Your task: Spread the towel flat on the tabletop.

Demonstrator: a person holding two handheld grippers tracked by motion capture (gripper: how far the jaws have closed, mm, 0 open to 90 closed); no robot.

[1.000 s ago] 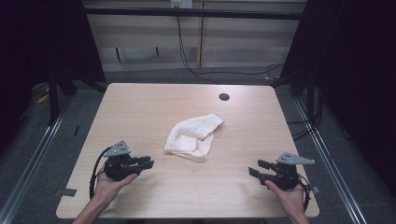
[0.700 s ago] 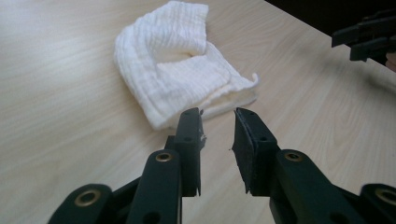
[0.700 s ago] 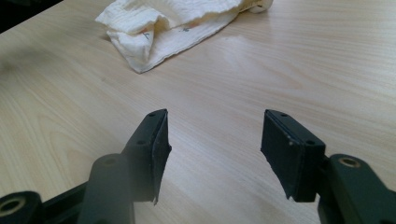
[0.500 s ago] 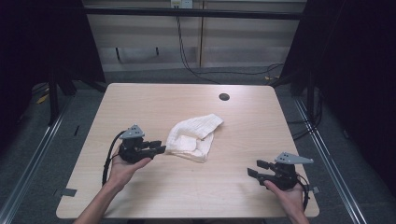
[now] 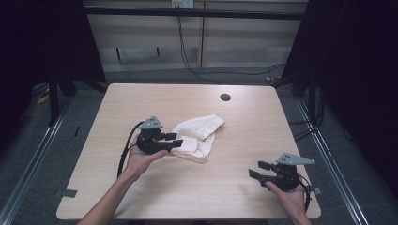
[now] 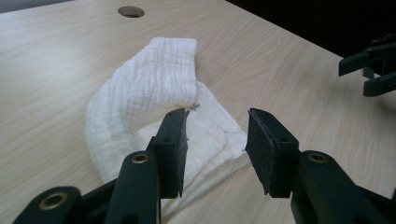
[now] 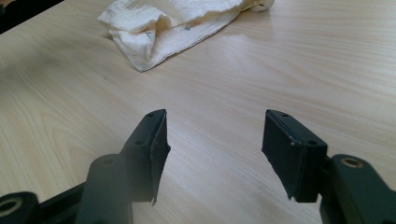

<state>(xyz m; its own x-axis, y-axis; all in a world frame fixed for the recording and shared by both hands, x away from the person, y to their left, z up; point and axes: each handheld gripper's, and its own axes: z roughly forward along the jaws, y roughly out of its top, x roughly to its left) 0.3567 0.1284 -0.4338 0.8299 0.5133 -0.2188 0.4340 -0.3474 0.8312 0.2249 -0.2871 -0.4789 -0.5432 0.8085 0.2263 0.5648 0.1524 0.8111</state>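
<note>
Your worktop (image 5: 141,197) is pale wood grain with rounded corners and a small round hole (image 5: 225,97) near its far edge. A crumpled white cloth (image 5: 197,136) lies on it, about at the middle.

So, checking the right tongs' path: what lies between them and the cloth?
Bare table only, seen in the right gripper view, from the open right tongs to the cloth.
</note>
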